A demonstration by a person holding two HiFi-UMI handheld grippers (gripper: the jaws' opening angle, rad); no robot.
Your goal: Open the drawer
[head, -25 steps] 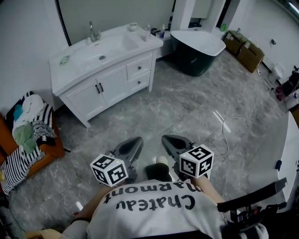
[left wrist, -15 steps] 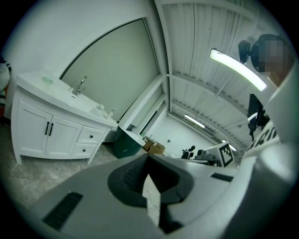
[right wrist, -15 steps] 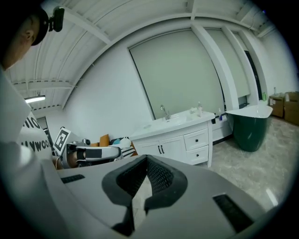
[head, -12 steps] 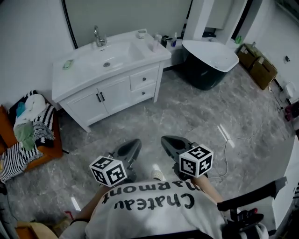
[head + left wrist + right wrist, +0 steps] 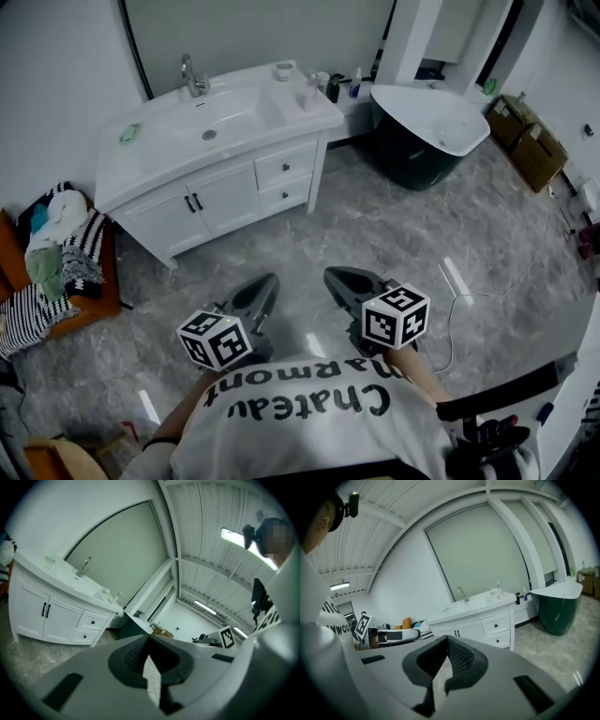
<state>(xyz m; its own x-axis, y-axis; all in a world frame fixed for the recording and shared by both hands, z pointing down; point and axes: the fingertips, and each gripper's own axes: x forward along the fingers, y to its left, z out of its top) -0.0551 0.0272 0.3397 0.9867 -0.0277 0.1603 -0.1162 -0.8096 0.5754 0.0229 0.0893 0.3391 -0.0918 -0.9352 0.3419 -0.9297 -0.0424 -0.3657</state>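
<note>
The fingers of the left gripper (image 5: 149, 637) and the right gripper (image 5: 447, 639) are pressing together with nothing between them, both pointing across the grey marble floor (image 5: 375, 234) toward the white sink cabinet (image 5: 169, 202), well apart from it. Its 2 drawers (image 5: 286, 169) are sitting shut at its right end. A dark bathtub (image 5: 427, 122) is standing near that end, and a laundry-heaped chair (image 5: 56, 272) is sitting to the cabinet's left.

Lighting bright and even, from above. Ceiling strip light (image 5: 243, 541) blown out in the left gripper view. Streaked glare on glossy floor (image 5: 457, 279); shadows soft. Both gripper views fisheye-bent, with black corners. Left hand-held gripper (image 5: 149, 638) slightly soft close up. Head view bowed at edges.
</note>
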